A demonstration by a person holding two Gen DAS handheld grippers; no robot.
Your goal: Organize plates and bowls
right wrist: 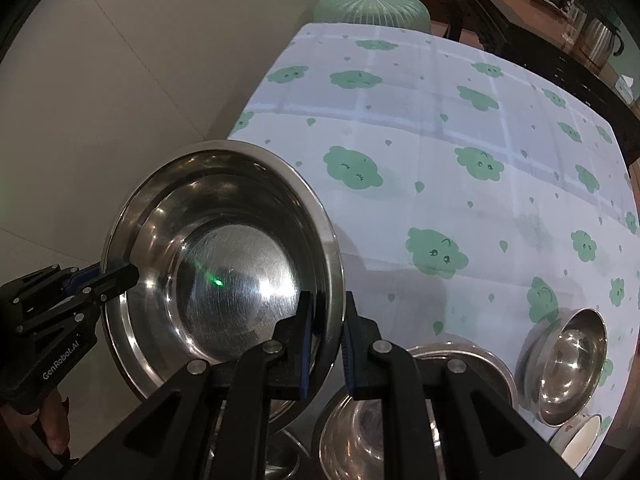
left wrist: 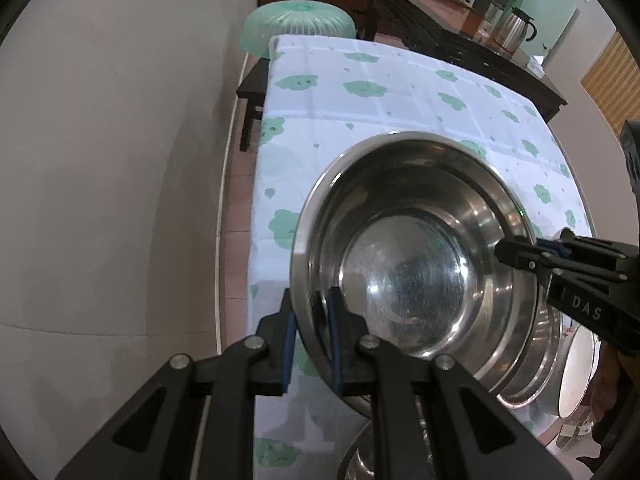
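Gleaming under the room light, the wide round stainless-steel bowl [left wrist: 412, 248] shows a flat, finely scratched bottom, stepped walls and a broad rolled rim; a small green light spot sits on its floor in the right wrist view [right wrist: 218, 281]. It hangs clear of the table, tilted, held over the near end of the white tablecloth with green cloud prints [left wrist: 400, 92].

Both tools grip it at opposite sides. The left gripper [left wrist: 310, 312] has its blue-padded jaws nearly closed, pinching the rim on one side. The right gripper [right wrist: 326, 316] is likewise narrowed onto the rim on the other side, one pad inside the bowl and one outside.

Beneath the lifted bowl lie other steel vessels: a second shiny steel basin [left wrist: 536, 352] just under its edge, a smaller deep steel bowl [right wrist: 568, 364] tipped on its side near the table's right edge, and another steel bowl [right wrist: 360, 424] directly below the right tool. A white ceramic dish [right wrist: 580, 440] peeks out at the near corner. These crowd the near end of the table, while the cloth beyond is bare.

Past the far end stand a pale green ribbed plastic tub [left wrist: 298, 26], upside down, a dark wooden bench [left wrist: 252, 88], and a long dark counter with a steel kettle [left wrist: 516, 28].
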